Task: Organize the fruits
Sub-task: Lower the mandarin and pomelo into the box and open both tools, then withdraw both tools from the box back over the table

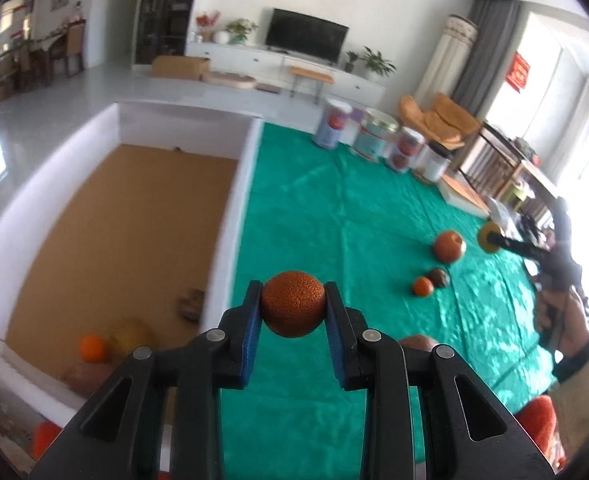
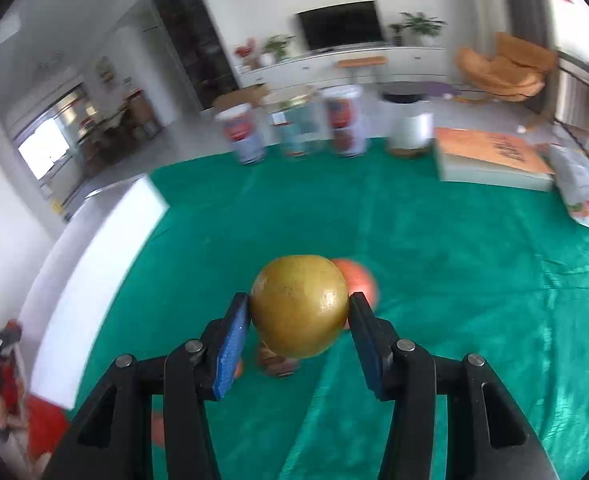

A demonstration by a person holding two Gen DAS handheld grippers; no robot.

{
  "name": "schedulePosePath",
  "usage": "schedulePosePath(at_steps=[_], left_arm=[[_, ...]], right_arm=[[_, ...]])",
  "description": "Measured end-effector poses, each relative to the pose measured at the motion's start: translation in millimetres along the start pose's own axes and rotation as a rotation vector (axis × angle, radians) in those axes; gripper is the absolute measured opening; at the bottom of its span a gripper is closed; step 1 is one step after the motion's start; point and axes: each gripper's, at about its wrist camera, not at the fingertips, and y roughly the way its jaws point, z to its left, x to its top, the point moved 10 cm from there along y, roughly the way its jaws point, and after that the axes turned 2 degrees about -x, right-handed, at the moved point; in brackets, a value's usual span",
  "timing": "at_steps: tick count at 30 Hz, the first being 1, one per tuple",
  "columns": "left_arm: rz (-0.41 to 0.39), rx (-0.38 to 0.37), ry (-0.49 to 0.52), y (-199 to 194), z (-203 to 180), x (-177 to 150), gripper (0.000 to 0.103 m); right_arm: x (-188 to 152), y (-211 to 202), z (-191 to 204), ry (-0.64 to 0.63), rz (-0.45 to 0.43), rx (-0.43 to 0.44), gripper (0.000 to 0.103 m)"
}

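My left gripper is shut on a dark orange fruit, held above the green cloth just right of the white box wall. The box has a cork floor with an orange, a yellow fruit and a brown fruit in it. My right gripper is shut on a yellow-green pear, held above the cloth. It also shows far right in the left wrist view, gripper holding the pear.
On the cloth lie a large orange-red fruit, a small orange and a dark brown fruit. Several jars stand along the far edge, with a flat orange box and a bag at right.
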Motion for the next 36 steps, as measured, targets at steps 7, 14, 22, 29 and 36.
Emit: schedulePosePath(at_steps=[7,14,22,29,36], left_arm=[[0.098,0.223,-0.162,12.4,132.2,-1.6,0.03],[0.197,0.296,-0.234,37.7,189.6,-22.9,0.031],[0.111,0.365,-0.239,25.3,198.3,-3.9,0.063],[-0.036,0.2,-0.13,-9.8,97.2,11.0,0.093],[0.155,-0.047,0.087,53.6,-54.3,-51.4,0.097]], right_arm=[[-29.3,51.2,265.6,-0.267,0.147,0.371,0.05],[-49.8,125.3,375.7,-0.494,0.241,0.263,0.05],[7.0,138.0,366.8,-0.358,0.103,0.198,0.06],[6.2,55.3,229.8,-0.226,-0.035,0.09,0.09],[-96.8,-11.9,-8.9,0.046,0.063,-0.236,0.091]])
